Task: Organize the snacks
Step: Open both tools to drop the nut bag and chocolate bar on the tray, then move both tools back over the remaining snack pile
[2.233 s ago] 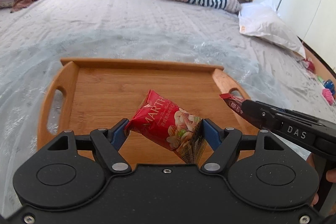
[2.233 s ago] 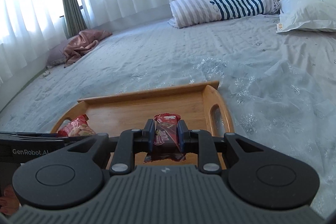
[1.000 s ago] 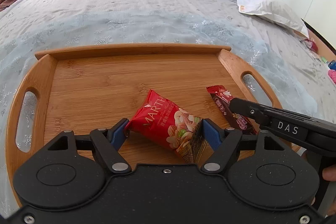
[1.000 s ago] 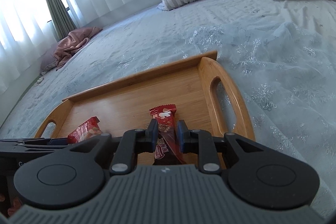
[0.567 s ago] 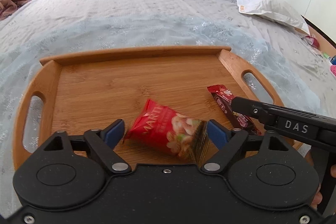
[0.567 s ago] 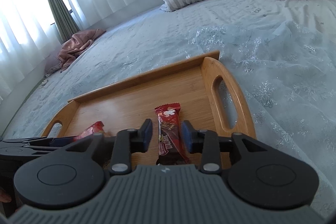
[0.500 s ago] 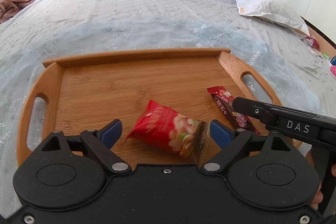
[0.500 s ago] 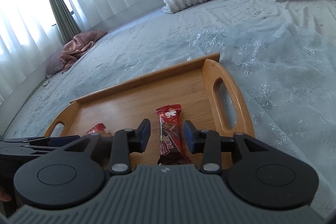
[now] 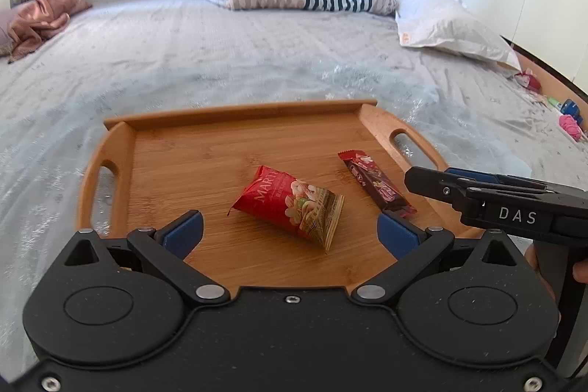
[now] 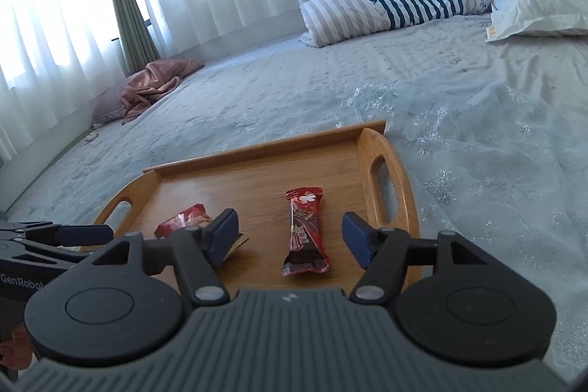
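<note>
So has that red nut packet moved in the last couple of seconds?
Yes. The red nut packet went from held above the wooden tray's near edge to lying flat on its floor; the left gripper stands open.

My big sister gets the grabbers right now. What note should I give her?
Left gripper: open, empty.
Right gripper: open, empty.
Red nut packet: lying on the wooden tray, middle.
Dark red chocolate bar: lying on the tray, right of the packet, not touching it.
Done: both snacks are on the tray.
Left: no other snack is clearly in view; some small items lie by the bed's far right edge.
</note>
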### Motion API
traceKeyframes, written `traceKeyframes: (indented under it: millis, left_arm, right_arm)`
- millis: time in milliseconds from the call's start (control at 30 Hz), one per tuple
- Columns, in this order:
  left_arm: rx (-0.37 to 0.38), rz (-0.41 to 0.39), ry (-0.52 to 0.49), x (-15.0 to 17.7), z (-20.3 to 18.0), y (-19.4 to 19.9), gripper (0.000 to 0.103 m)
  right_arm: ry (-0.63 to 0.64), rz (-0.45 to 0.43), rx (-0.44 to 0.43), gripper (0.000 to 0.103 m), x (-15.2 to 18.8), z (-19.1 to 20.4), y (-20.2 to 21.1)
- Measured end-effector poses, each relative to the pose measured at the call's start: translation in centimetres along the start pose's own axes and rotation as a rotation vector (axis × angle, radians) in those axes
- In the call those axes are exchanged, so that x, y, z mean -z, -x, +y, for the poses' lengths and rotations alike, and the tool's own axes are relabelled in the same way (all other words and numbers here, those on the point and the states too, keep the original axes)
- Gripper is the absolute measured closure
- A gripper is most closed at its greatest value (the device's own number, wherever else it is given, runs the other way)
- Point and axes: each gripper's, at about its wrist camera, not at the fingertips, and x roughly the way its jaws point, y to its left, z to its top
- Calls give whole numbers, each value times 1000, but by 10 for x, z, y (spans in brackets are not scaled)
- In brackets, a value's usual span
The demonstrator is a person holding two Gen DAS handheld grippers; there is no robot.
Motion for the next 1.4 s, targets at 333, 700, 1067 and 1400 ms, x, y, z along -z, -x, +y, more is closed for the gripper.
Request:
traceKeyframes:
  millis: [333, 700, 1067, 1400]
  left_arm:
    - [-31, -96, -10, 27, -13, 46, 0]
    - [-47, -129, -54, 57, -24, 71, 0]
    - [-33, -137, -27, 71, -28, 93, 0]
    - [-60, -151, -4, 85, -31, 108, 0]
  right_arm:
    - [85, -43, 9, 14, 18, 12, 32]
    - [140, -76, 0, 10, 41, 27, 58]
    - [189, -108, -6, 4, 56, 37, 81]
    - [224, -127, 10, 1, 70, 37, 96]
